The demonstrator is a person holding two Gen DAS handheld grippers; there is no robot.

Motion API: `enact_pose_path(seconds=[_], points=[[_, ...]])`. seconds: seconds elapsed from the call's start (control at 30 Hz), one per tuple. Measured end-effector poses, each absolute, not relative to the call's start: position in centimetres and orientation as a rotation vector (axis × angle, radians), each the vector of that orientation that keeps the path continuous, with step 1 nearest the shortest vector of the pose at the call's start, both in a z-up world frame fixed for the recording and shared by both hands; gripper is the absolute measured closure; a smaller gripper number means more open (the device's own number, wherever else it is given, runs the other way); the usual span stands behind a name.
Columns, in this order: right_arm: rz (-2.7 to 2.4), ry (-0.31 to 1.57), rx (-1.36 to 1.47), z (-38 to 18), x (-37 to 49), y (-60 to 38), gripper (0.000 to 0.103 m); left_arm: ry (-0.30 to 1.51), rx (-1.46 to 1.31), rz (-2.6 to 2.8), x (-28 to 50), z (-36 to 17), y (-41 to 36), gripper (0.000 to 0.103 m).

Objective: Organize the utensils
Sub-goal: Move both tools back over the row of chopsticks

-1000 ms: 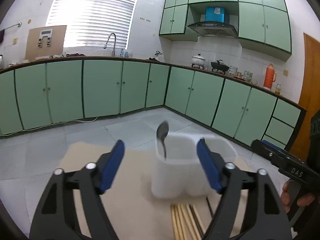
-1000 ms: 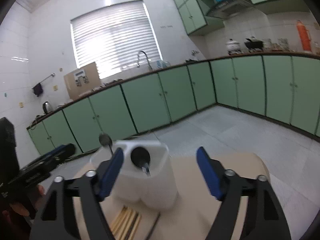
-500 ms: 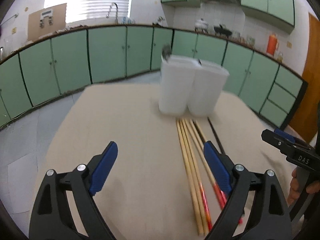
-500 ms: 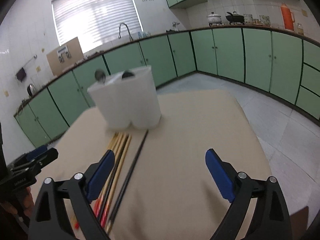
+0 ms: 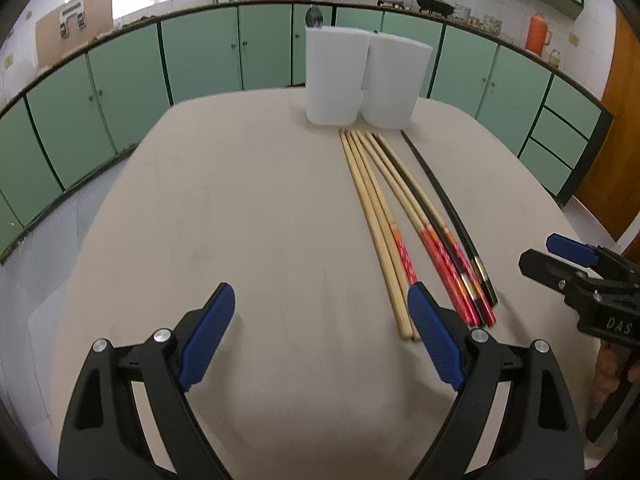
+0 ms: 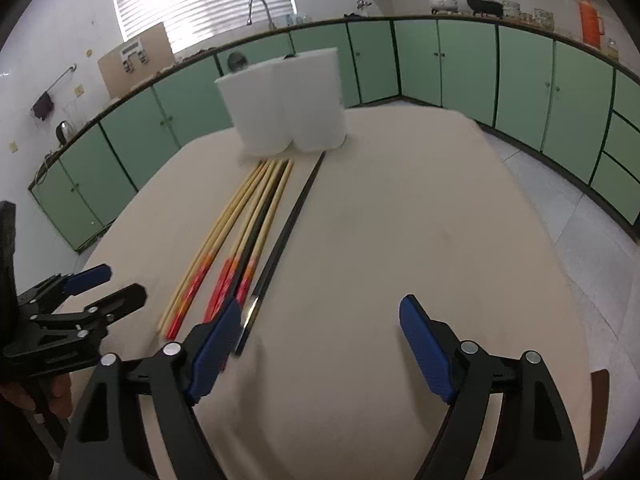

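Several bamboo chopsticks (image 5: 384, 216) with red ends lie side by side on the beige table (image 5: 200, 200), with black chopsticks (image 5: 440, 200) at their right. Behind their tips stands a white two-compartment holder (image 5: 360, 84) with a spoon (image 5: 314, 18) in it. My left gripper (image 5: 320, 296) hangs open over bare table, its right finger by the near ends of the bamboo sticks. My right gripper (image 6: 320, 308) is closing with nothing between its jaws. Its left finger is at the near ends of the chopsticks (image 6: 240, 224) and the black one (image 6: 288, 224). The holder (image 6: 284, 108) stands beyond.
Green kitchen cabinets (image 5: 200, 60) run around the room behind the table, with a sink, pots and a red flask on the counter. Each gripper shows in the other's view, the right one (image 5: 576, 256) beside the chopsticks and the left one (image 6: 84, 284) left of them.
Both grippers have drawn back from the holder, sunk and tipped downward. The chopsticks, first only partly seen, now lie in full view. Nothing was picked up.
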State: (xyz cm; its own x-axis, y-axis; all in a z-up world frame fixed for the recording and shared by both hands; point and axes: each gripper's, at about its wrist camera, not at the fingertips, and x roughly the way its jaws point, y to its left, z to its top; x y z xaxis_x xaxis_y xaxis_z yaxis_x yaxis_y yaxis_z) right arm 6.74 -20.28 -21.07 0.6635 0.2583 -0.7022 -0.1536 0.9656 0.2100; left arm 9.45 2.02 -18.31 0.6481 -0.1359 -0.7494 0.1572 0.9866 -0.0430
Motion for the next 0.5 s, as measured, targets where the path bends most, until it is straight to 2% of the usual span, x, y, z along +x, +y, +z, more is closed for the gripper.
enact_pose_path(seconds=[0.5], points=[[0.232, 0.823, 0.105, -21.1, 5.3, -19.7, 0.024, 0.896, 0.067, -0.150, 8.6, -20.0, 1.0, 0.018]])
